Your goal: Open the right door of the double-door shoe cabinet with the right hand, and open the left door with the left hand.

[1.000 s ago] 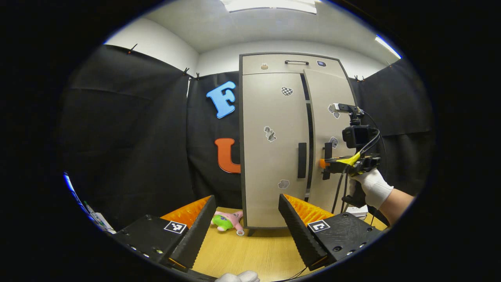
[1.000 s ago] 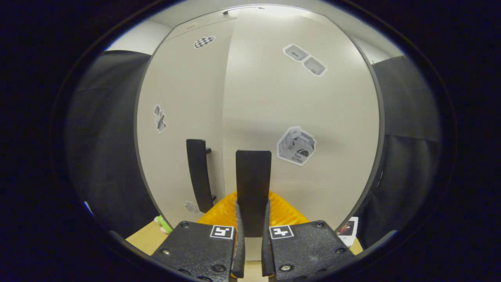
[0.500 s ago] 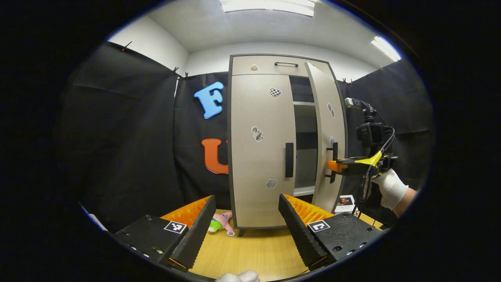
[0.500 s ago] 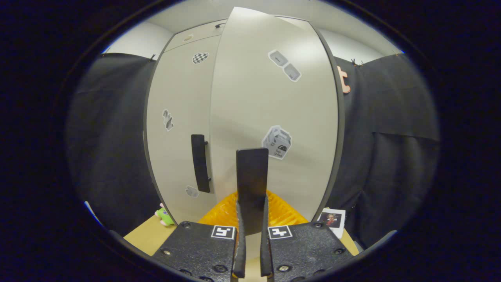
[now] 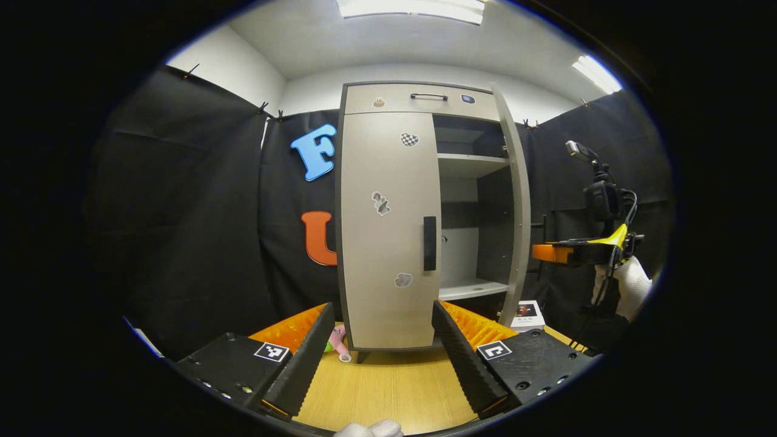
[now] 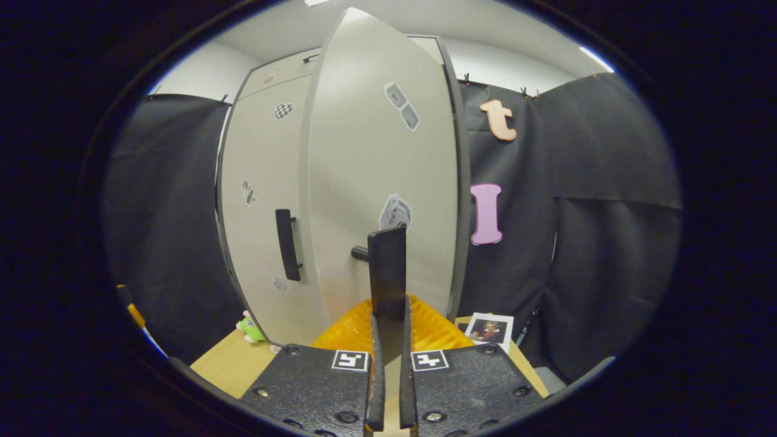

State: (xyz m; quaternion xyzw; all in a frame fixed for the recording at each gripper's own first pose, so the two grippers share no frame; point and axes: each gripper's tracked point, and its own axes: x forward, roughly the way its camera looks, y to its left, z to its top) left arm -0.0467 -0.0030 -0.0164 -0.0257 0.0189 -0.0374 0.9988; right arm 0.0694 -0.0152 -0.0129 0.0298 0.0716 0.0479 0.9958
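shoe cabinet (image 5: 388,212) stands mid frame in the left gripper view, on the wooden worktop (image 5: 388,388). right door (image 5: 515,200) is swung well out, seen nearly edge-on right of centre, shelves showing behind it. the right gripper (image 5: 543,252) sits at the right edge of that frame, level with the door's handle height, a gloved hand (image 5: 628,282) behind it. likely held there because it is pulling the door round on its hinge.

in the right gripper view the right door handle (image 6: 388,273) is a dark upright bar rising from lower centre, straight out of the narrow gap between the right gripper's own fingers (image 6: 374,376). fingers look closed tight on the bar, one each side, so the door is gripped by its handle.

left door (image 5: 388,224) is flat shut, its handle (image 5: 430,243) a dark vertical bar centre frame in the left gripper view. left gripper (image 5: 382,358) is at the bottom of that frame, fingers spread wide, holding nothing. the handle lies above and between the two fingers, well apart from them, nearer the right-hand one in the frame. reads as waiting, lined up roughly for its own door.

small plush toy (image 5: 337,346) lies on the worktop by the cabinet's lower left corner.
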